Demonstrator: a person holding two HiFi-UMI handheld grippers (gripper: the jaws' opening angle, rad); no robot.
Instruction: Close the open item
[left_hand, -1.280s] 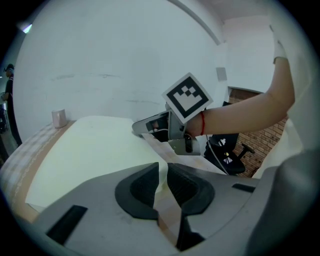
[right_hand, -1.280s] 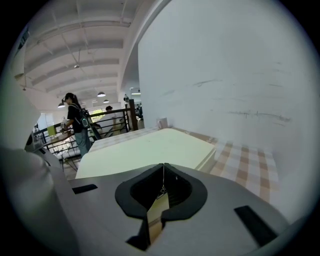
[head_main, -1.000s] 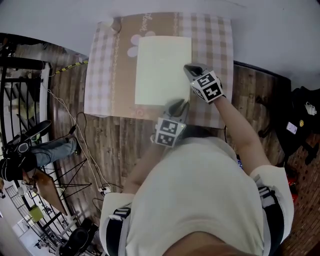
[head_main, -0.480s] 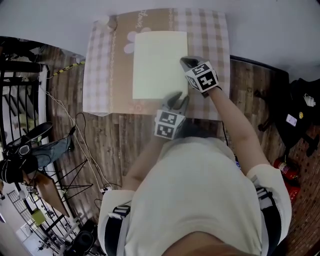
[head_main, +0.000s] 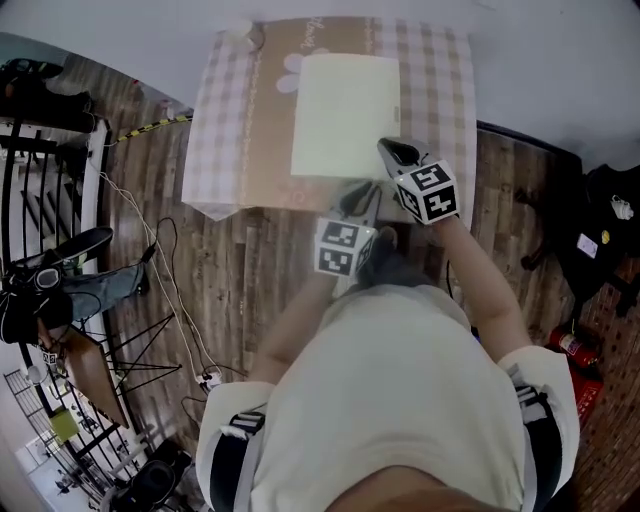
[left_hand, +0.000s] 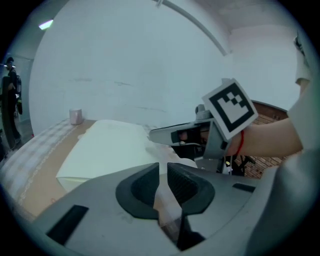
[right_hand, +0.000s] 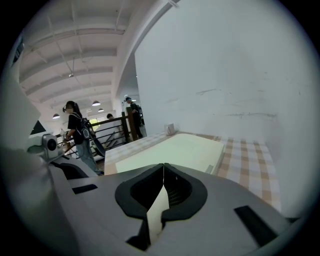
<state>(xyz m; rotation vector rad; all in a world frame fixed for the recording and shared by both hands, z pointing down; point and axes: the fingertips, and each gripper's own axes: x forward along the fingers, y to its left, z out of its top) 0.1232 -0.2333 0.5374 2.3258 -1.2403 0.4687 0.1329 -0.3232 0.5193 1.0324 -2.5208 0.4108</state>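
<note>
The pale flat case (head_main: 345, 115) lies shut on the checked cloth of the desk (head_main: 440, 100), its lid down flat on its base.

In the head view, the left gripper (head_main: 357, 198) sits just short of the case's near edge, fingers aimed toward it. In the left gripper view, the case (left_hand: 110, 147) spreads ahead of the left gripper (left_hand: 163, 169) and off to the left of its fingers. A narrow slit shows between the dark ribbed pads. The fingers are closing, and nothing sits in the gap but a glimpse of cloth beyond.

The right gripper (head_main: 392, 152) reaches over the case's near right corner, ahead of the left fingers and to their right. The left gripper view shows its pale fingers (left_hand: 167, 134) above the cloth at that corner, with the marker cube (left_hand: 230, 107) behind them. I cannot tell whether they touch the case.

In the right gripper view, the right gripper (right_hand: 163, 167) has its fingers pressed together at the tips, holding nothing. The case (right_hand: 175, 150) stretches away ahead of them and slightly to their left, and bare checked cloth (right_hand: 250, 160) runs along to their right.

A small cup (head_main: 240, 30) stands at the far left corner of the desk, well beyond both pairs of fingers.
</note>
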